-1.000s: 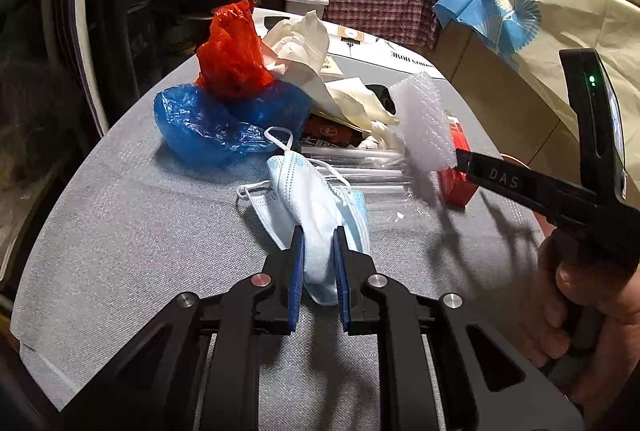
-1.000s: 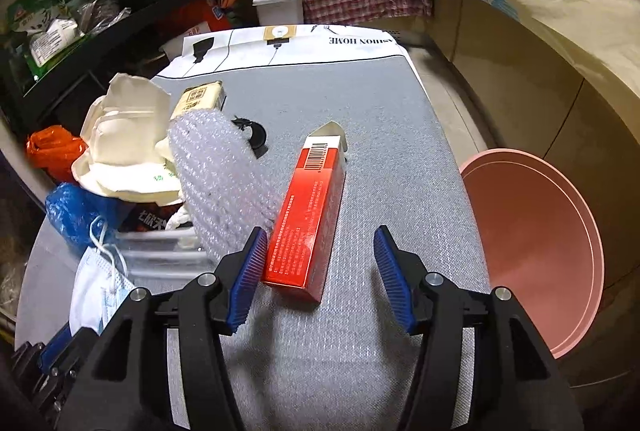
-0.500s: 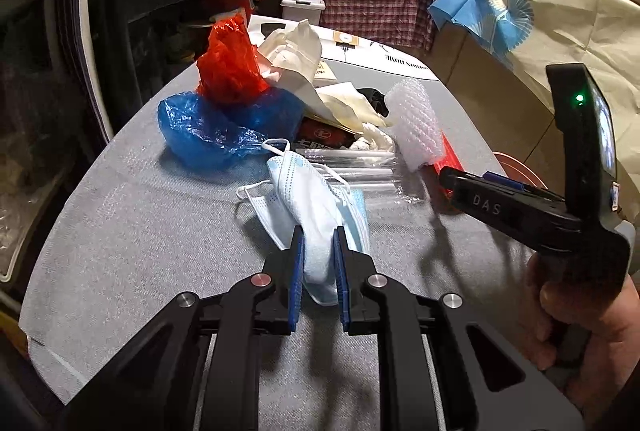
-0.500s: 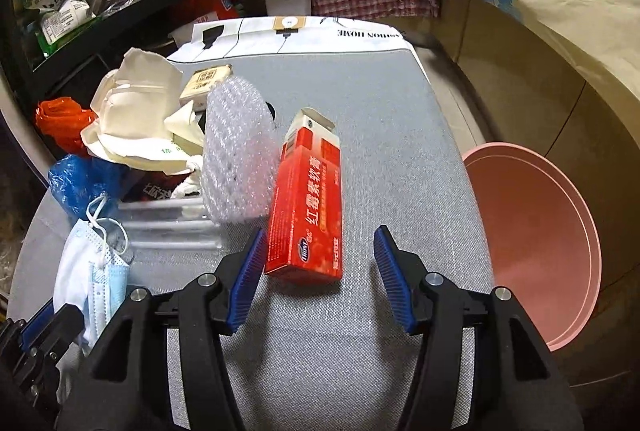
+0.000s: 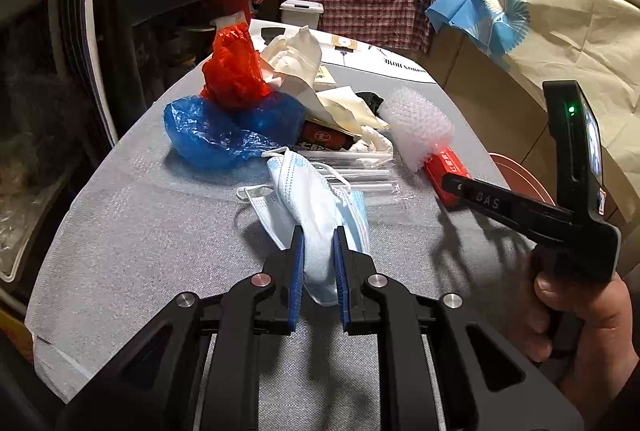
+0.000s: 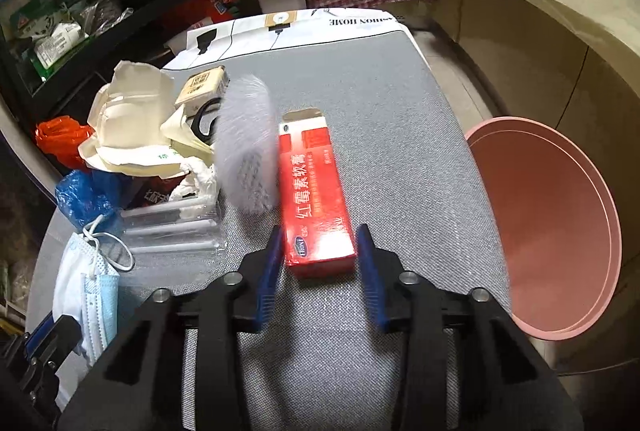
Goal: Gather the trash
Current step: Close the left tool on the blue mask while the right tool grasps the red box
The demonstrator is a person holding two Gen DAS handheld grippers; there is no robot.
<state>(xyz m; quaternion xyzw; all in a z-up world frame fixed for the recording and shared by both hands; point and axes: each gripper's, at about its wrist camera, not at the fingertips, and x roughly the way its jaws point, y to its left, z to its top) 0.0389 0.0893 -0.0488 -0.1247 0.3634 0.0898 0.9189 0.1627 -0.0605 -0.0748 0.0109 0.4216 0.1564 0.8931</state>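
My left gripper (image 5: 319,263) is shut on a pale blue face mask (image 5: 308,199) that lies on the grey table; the mask also shows in the right wrist view (image 6: 86,295). My right gripper (image 6: 320,263) is open, its jaws on either side of the near end of a red carton (image 6: 316,191), apart from it. The carton lies flat, partly hidden in the left wrist view (image 5: 446,167) behind the right gripper. A roll of bubble wrap (image 6: 246,147) lies just left of the carton.
A pink bin (image 6: 556,227) stands off the table's right edge. A pile of trash sits at the left: blue bag (image 5: 224,131), red bag (image 5: 232,71), cream paper (image 6: 132,123), clear plastic pack (image 6: 172,227). Shelves stand behind.
My right gripper has moved forward and narrowed, so its jaws now straddle the red carton's near end. The carton has turned flat. The left gripper still holds the mask in place.
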